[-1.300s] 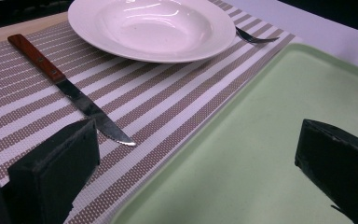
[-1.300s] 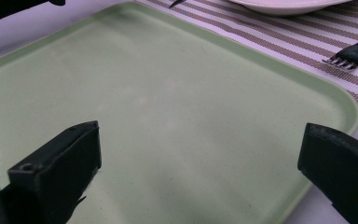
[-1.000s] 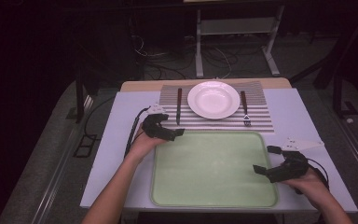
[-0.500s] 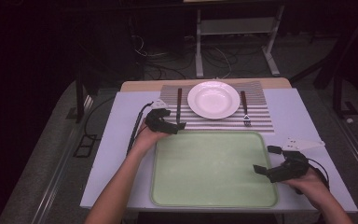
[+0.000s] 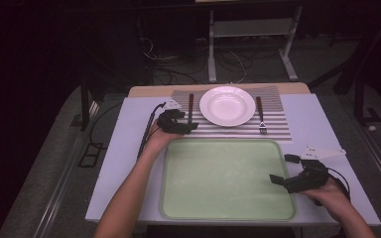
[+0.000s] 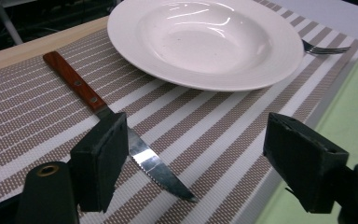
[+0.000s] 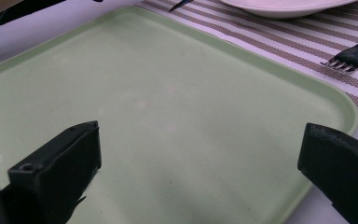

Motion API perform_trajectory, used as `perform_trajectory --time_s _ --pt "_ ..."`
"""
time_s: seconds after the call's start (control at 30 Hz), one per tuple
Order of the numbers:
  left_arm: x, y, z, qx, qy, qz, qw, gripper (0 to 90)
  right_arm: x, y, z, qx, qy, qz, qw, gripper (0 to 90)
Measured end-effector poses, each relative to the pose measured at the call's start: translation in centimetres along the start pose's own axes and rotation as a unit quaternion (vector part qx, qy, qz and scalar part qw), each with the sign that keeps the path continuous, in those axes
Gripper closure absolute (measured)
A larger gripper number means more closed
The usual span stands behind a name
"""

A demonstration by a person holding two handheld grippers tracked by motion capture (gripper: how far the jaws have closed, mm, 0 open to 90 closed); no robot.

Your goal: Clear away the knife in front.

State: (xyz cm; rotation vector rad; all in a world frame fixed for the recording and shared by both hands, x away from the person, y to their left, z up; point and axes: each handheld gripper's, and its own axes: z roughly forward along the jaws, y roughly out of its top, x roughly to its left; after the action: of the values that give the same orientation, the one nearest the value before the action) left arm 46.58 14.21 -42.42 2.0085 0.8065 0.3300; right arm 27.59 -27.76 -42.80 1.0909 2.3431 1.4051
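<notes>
1. High view: a pale desk [image 5: 119, 163] fills the middle of the frame. A green tray [image 5: 226, 178] lies at lower centre, and a striped placemat [image 5: 278, 128] sits just above it. On the mat, at upper centre, a white plate [image 5: 227, 105] stands between a knife [image 5: 190, 105] on its left and a fork [image 5: 260, 115] on its right. The left gripper [image 5: 191, 128] is left of centre, at the tray's upper left corner, low over the knife's blade end. The right gripper [image 5: 279, 174] is at lower right, over the tray's right edge. A hand [image 5: 330, 194] holds it from behind, and its cable curls beside the wrist.

2. Left gripper view: the fingers [image 6: 100, 163] stand wide apart with nothing between them. The knife [image 6: 121, 137] runs from upper left toward lower centre, with a wooden handle and a serrated blade. The left finger covers part of the blade; contact cannot be told. The plate [image 6: 205, 42] sits at top centre, the fork's tines [image 6: 324, 48] at upper right, and a strip of tray [image 6: 354, 116] at the right edge.

3. Right gripper view: the fingers [image 7: 58, 172] are spread wide and hold nothing. The bare tray [image 7: 168, 116] lies between and beyond them. The mat [image 7: 307, 44] crosses the upper right — the fork [image 7: 352, 55] lies on it, and the plate's rim [image 7: 284, 7] touches the top edge.
</notes>
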Motion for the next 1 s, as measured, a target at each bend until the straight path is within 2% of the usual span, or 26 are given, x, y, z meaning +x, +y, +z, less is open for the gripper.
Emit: perform_trajectory --time_s 0.17,0.37,0.53,0.57,0.7,0.83,0.87,1.0 --pt "0.7 0.3 0.3 -0.01 0.009 0.001 0.9999 29.4 0.0 0.0 0.0 0.0 0.001 0.001 1.0 0.0" --pt "1.4 1.0 1.2 -0.006 0.027 -0.001 0.9996 29.4 0.0 0.0 0.0 0.0 0.002 0.002 1.0 0.0" --pt "2.0 1.6 2.0 0.005 0.035 -0.002 0.9994 31.3 -0.1 0.0 -0.1 0.0 0.003 0.003 1.0 0.0" --pt "2.2 1.6 2.3 0.006 0.037 -0.005 0.9993 34.5 -0.1 0.0 -0.1 -0.001 0.003 0.003 1.0 0.0" --pt "2.6 1.6 3.0 0.018 0.04 -0.01 0.999 37.7 -0.1 0.0 -0.1 -0.001 0.003 0.005 1.0 0.0" --pt "3.0 1.6 3.7 0.029 0.044 -0.01 0.9986 45.4 -0.2 0.0 -0.2 -0.002 0.004 0.007 1.0 0.0" --pt "3.0 1.6 3.9 0.033 0.048 -0.004 0.9983 49.2 -0.2 0.0 -0.2 -0.002 0.004 0.007 1.0 0.0" --pt "3.0 1.2 4.6 0.048 0.054 -0.003 0.9974 62.6 -0.3 0.0 -0.2 -0.003 0.005 0.008 1.0 0.0"
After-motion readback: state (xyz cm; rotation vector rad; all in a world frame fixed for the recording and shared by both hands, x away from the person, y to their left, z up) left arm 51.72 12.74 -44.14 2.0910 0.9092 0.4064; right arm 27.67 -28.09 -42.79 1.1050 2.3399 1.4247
